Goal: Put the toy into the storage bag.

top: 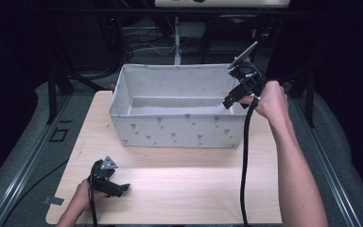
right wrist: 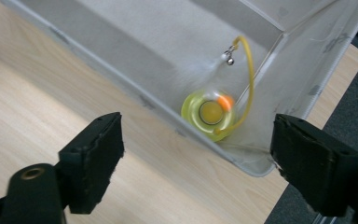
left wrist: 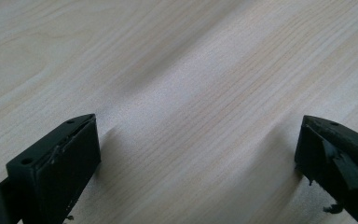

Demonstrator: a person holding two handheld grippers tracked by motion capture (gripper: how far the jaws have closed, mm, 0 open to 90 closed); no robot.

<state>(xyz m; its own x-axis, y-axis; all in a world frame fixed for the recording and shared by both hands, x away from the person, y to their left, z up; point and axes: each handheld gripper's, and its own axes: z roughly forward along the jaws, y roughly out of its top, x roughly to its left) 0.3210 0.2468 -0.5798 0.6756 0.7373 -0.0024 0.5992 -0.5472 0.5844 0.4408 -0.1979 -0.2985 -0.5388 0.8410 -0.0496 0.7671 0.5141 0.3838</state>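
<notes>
Wooden table (top: 179, 184), fabric bin (top: 170, 130) walling yellow toy (right wrist: 209, 114).

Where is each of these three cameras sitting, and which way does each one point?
High view: above the near side of the table, looking forward and down at the bin; both forearms, the left gripper and the right gripper show.
Left gripper view: rides the left gripper, facing the bare tabletop between its open jaws.
Right gripper view: rides the right gripper, looking down into the bin at a yellow toy; jaws open.
Shared: high and right gripper views both show the bin; all show the table.
</notes>
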